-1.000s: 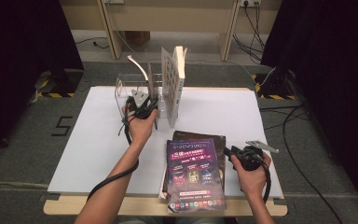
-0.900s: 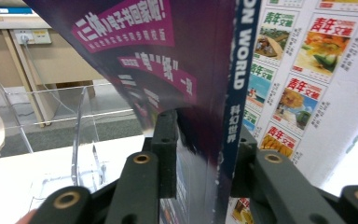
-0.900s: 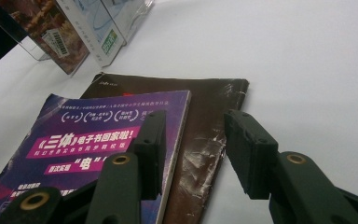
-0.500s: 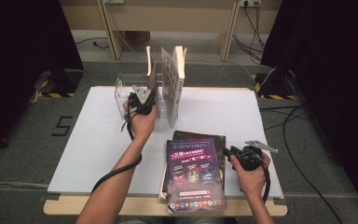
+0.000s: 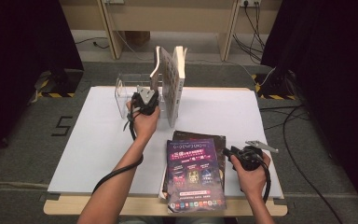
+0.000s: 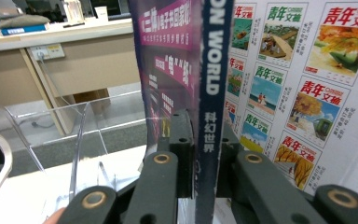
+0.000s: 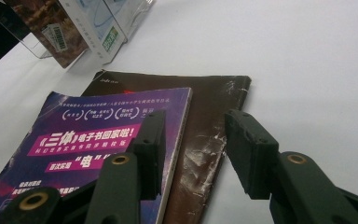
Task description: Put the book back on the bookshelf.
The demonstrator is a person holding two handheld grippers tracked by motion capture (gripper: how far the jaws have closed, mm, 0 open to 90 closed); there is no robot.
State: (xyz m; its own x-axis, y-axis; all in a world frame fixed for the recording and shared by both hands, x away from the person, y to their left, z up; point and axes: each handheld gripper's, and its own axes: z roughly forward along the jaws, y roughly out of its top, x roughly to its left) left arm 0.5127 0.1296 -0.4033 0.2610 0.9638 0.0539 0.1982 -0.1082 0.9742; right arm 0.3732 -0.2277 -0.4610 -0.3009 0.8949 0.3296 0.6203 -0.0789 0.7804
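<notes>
A thin magazine with a blue spine (image 6: pixel 212 70) stands upright in a clear acrylic rack (image 5: pixel 121 91). It stands beside another upright magazine whose cover shows small pictures (image 6: pixel 303 88). My left gripper (image 6: pixel 205 135) is shut on the blue spine low down; its jaws have just closed on it and eased a touch. From above, the left gripper (image 5: pixel 145 100) sits at the rack's near side. My right gripper (image 7: pixel 193 140) is open, its jaws straddling the right edge of a purple magazine (image 7: pixel 88 144). That magazine lies on a dark brown one (image 7: pixel 209 126).
The white table top (image 5: pixel 98 140) carries the rack at the back and the flat magazine stack (image 5: pixel 193 172) near the front edge. The right gripper (image 5: pixel 226 153) is just right of the stack. Cables and dark curtains surround the table.
The left hand has edged slightly farther toward the rack with the thin magazine, which now stands closer to the other upright one. The right hand has stayed still.
</notes>
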